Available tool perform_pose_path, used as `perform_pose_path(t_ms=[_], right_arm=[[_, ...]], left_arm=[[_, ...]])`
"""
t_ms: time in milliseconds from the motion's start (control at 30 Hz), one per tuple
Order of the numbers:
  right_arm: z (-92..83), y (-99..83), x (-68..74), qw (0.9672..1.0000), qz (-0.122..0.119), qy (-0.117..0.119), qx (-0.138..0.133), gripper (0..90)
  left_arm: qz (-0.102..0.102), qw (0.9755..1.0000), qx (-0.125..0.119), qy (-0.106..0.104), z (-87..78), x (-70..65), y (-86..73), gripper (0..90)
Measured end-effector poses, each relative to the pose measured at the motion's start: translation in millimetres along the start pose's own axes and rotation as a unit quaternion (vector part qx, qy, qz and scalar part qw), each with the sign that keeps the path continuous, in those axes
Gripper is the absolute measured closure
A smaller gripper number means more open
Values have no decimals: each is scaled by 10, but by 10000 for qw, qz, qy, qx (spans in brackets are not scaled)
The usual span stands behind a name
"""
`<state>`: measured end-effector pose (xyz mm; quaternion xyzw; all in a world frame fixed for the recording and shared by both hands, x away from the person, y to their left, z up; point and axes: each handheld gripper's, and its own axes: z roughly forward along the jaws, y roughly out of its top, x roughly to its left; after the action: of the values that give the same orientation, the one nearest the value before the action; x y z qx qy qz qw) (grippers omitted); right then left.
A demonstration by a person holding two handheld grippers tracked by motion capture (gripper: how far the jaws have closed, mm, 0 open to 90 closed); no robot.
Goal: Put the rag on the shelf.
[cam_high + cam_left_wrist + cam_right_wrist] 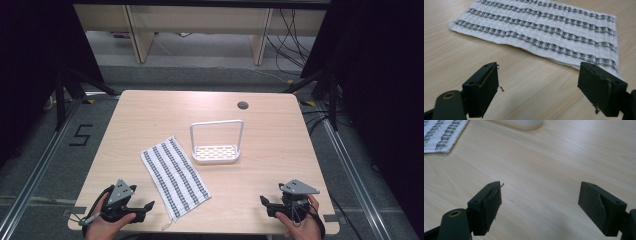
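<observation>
Left gripper [148, 205] and right gripper [263, 200], jaws apart and empty, near the striped cloth [174, 175], perhaps folded.

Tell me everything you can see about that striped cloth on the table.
The cloth is a white waffle-weave towel with dark patterned stripes running lengthwise. It lies flat and spread out on the wooden table, set at a slant, just left of a white rack but apart from it. A short loop or thread hangs from its near corner. Nothing rests on it or grips it.

Left gripper [539, 87] over bare wood, jaws wide.
I see the striped cloth [544, 32] flat on the table [461, 55] just ahead, untouched.
</observation>
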<state>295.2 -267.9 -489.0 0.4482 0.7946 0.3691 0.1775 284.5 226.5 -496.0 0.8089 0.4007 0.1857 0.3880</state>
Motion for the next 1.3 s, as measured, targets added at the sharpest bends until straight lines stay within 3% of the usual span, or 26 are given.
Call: perform_pose_path(t_ms=[33, 100, 233, 333, 433, 567, 600, 633, 800, 1200, 1300], right_arm=[[8, 1, -13, 9999, -121, 21, -52, 202], [-2, 11, 19, 10000, -11, 29, -32, 214], [-6, 27, 69, 9997, -206, -42, -154, 255], [4, 48, 127, 9998, -143, 96, -128, 260], [14, 76, 181, 9994, -262, 154, -149, 271], [40, 112, 256, 9990, -371, 238, -108, 283], [67, 133, 293, 9984, -473, 296, -113, 294], [80, 143, 312, 9982, -502, 328, -92, 296], [144, 193, 393, 9970, -604, 482, -106, 309], [295, 309, 593, 9929, -880, 797, -122, 325], [316, 320, 623, 9919, -961, 827, -115, 327]], left_arm=[[2, 10000, 26, -39, 0, -21, 7, 165], [-7, 10000, 37, -36, 4, -52, 19, 166], [166, 9997, 128, -88, 25, -68, 12, 170], [103, 9998, 97, -131, 31, -101, 18, 173], [256, 9995, 120, -132, 41, -128, 23, 171], [217, 9995, 174, -171, 66, -207, 28, 170], [259, 9992, 132, -272, 88, -241, 35, 170], [170, 9994, 59, -283, 103, -277, 36, 170], [334, 9985, 128, -407, 121, -360, 56, 170], [390, 9976, 150, -545, 148, -488, 74, 170], [482, 9972, 174, -546, 150, -502, 81, 170]])
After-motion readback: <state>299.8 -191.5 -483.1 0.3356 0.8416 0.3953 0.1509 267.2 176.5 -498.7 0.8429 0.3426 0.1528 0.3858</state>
